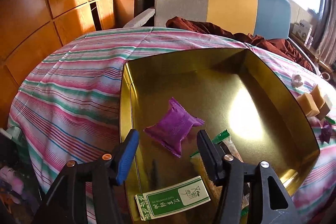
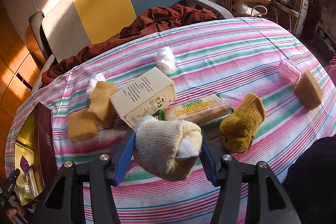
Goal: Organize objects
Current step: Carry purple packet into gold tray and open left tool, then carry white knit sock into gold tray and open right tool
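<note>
Over the gold metal tin (image 1: 210, 85), the left hand-held gripper (image 1: 168, 146) stands open above a purple foil sachet (image 1: 174, 125) lying inside; the right hand-held gripper (image 2: 168, 152) clamps a rolled cream knitted sock (image 2: 168, 146) above the striped bedspread (image 2: 231, 56), likely bound for the tin.

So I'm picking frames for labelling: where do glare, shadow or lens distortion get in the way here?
Left wrist view: sunlight blows out a patch on the floor of the gold tin, right of the purple packet; straight edges bow from the fisheye. Right wrist view: evenly lit and sharp on the cream sock in the right gripper; the room at the far right falls into shadow.
</note>
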`<state>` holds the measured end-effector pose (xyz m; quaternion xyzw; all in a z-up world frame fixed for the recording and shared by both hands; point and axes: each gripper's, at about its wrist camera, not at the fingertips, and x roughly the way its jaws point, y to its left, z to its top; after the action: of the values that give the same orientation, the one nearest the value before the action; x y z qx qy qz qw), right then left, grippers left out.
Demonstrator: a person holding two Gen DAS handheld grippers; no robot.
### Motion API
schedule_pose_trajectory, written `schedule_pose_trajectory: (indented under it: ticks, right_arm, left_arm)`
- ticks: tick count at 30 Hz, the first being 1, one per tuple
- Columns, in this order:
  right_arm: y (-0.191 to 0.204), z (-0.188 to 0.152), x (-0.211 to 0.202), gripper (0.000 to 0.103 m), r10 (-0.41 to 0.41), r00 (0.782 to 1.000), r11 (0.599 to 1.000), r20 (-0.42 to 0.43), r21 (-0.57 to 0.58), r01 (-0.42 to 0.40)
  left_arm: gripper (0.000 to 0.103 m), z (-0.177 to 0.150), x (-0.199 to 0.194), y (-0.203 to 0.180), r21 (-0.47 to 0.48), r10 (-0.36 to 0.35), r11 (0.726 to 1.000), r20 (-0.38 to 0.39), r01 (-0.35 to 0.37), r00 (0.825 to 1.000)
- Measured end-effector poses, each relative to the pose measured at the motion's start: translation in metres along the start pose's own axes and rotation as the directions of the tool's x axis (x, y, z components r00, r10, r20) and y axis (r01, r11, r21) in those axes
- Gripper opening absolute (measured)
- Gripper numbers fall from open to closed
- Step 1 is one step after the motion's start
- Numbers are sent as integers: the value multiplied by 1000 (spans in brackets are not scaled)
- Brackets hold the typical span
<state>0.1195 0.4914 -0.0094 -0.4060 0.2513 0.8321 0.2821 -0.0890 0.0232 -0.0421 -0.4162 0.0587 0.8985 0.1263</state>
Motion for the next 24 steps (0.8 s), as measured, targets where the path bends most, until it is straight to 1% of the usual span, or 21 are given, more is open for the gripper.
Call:
schedule_pose_trajectory:
  ticks: [4, 7, 11, 13, 16, 19, 22, 24]
  right_arm:
    - [-1, -1, -12, 59, -2, 1000, 1000, 26, 3, 2]
    - [4, 1, -24, 59, 13, 999, 1000, 52, -4, -12]
    - [29, 4, -39, 59, 80, 994, 996, 72, -47, -77]
    - [52, 3, -43, 59, 121, 990, 989, 67, -93, -114]
    - [95, -1, -42, 59, 208, 978, 965, 33, -170, -199]
    - [145, -10, -38, 59, 280, 960, 927, -16, -256, -275]
    - [194, -21, -31, 59, 348, 934, 876, -81, -326, -355]
    - [223, -29, -28, 59, 375, 920, 845, -115, -365, -390]
  left_arm:
    - [64, -5, -19, 0, -35, -28, 999, 35, 30, 999]
    - [65, -9, -33, -2, -43, -46, 998, 58, 48, 997]
    - [68, -13, -47, -4, -56, -59, 996, 72, 63, 996]
    - [72, -15, -52, -3, -66, -62, 995, 77, 68, 995]
    - [73, -19, -59, -4, -72, -66, 995, 86, 72, 994]
    - [74, -22, -61, -2, -78, -68, 994, 85, 75, 994]
    - [74, -25, -63, 0, -85, -68, 994, 80, 75, 994]
    - [78, -27, -63, 4, -92, -68, 993, 78, 75, 995]
